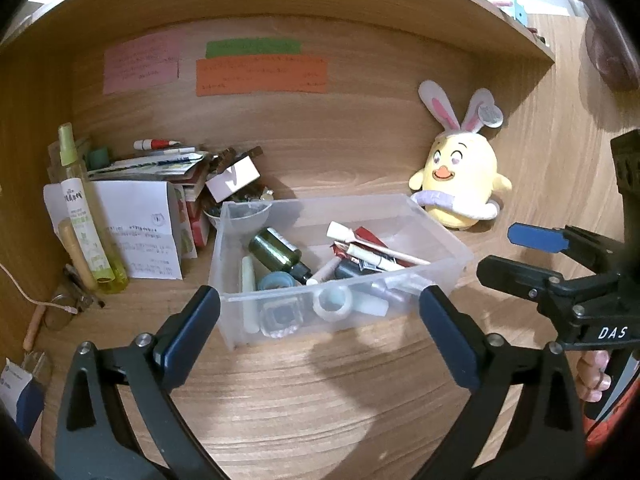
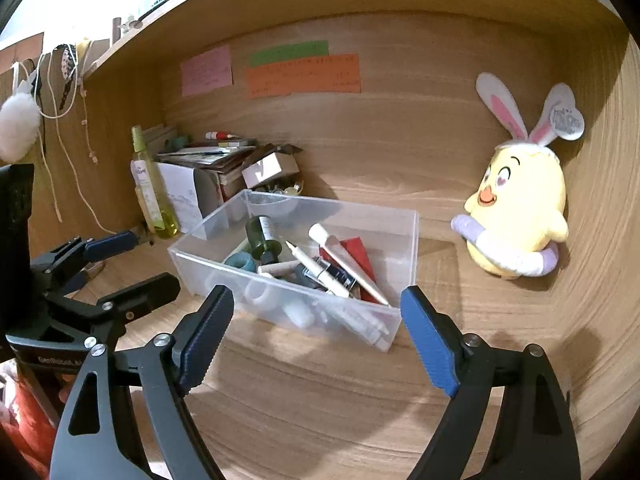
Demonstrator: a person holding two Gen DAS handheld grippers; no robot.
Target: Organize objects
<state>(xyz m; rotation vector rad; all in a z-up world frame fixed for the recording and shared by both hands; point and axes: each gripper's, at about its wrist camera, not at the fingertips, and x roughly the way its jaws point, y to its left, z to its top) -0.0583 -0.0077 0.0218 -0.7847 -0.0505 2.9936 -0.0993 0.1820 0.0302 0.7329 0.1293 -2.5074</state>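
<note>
A clear plastic box (image 1: 320, 200) (image 2: 332, 201) stands on the wooden desk, filled with small items: a dark green bottle (image 1: 276, 250) (image 2: 262, 236), a teal tape roll (image 1: 276, 282) (image 2: 240, 262), pens, tubes and a red packet (image 2: 358, 254). My left gripper (image 1: 320, 300) (image 2: 150, 260) is open just in front of the box's near wall, with nothing between its pads. My right gripper (image 2: 318, 296) (image 1: 500, 250) is also open and empty, hovering before the box's near right corner. The two grippers sit side by side.
A yellow chick plush (image 1: 460, 176) (image 2: 520, 208) with rabbit ears leans on the back wall at right. A spray bottle (image 1: 86, 216) (image 2: 150, 188) and a pile of papers and boxes (image 1: 160, 168) crowd the left corner. A shelf overhangs the desk.
</note>
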